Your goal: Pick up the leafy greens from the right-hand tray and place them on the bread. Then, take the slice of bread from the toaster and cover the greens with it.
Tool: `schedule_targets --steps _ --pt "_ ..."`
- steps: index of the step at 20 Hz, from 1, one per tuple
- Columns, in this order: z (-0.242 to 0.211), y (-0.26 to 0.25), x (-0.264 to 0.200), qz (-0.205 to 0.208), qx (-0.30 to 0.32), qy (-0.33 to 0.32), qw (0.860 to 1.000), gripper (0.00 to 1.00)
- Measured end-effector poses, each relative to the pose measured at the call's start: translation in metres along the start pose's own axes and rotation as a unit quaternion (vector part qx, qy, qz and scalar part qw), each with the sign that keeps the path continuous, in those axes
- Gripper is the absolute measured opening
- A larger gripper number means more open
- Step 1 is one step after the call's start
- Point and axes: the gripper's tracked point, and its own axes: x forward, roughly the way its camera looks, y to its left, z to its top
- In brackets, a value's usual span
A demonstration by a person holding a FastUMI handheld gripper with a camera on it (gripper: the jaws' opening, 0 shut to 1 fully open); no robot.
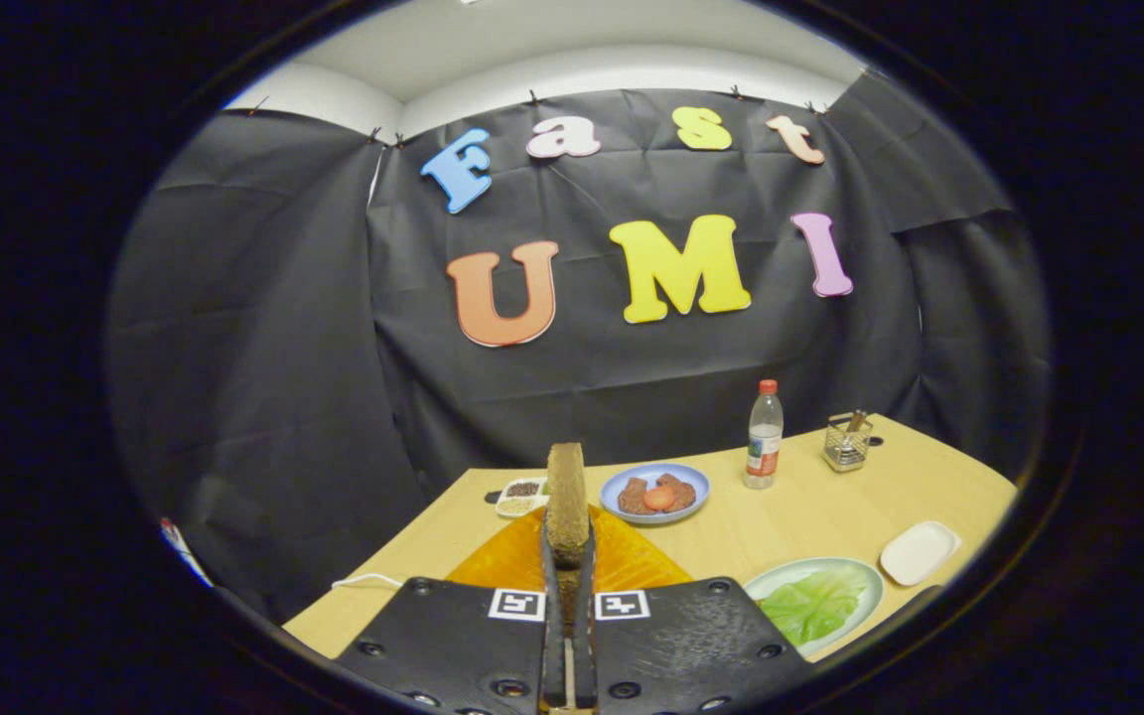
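Two fingers of the gripper (pixel 568 556) are pressed together on a slice of bread (pixel 566 501), which is held upright on its edge between them, its upper half standing clear above the fingertips. An orange mat (pixel 632 561) is seen on the wooden table (pixel 790 516) just beyond and beneath the fingers. Leafy greens (pixel 810 606) are laid on a pale green plate (pixel 860 574) to the right of the fingers, near the front edge of the table. A small white tray (pixel 918 552) is placed just to the right of that plate. Farther back, right of the held bread, a blue plate (pixel 622 485) is set with brown pieces and a round orange slice (pixel 658 497) on it. A small dish of dark and pale grains (pixel 520 495) is seen left of the bread. A plastic bottle with a red cap (pixel 764 435) is stood to the right of the blue plate, and a wire holder (pixel 846 441) is placed farther right.
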Motion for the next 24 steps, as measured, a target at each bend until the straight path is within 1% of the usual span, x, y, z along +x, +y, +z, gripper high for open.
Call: schedule_targets --steps 5,7,12,16,19,24 --pt "0.028 -0.03 -0.022 -0.007 0.01 -0.032 0.999 0.04" --pt "0.035 -0.055 -0.031 -0.023 0.005 -0.048 0.999 0.03" --pt "0.035 -0.108 -0.045 -0.062 -0.015 -0.073 0.995 0.03" --pt "0.016 -0.142 -0.05 -0.078 -0.013 -0.07 0.994 0.03" --pt "-0.01 -0.163 -0.047 -0.085 -0.01 -0.057 0.995 0.03" --pt "-0.053 -0.178 -0.033 -0.083 0.004 -0.021 0.996 0.03"
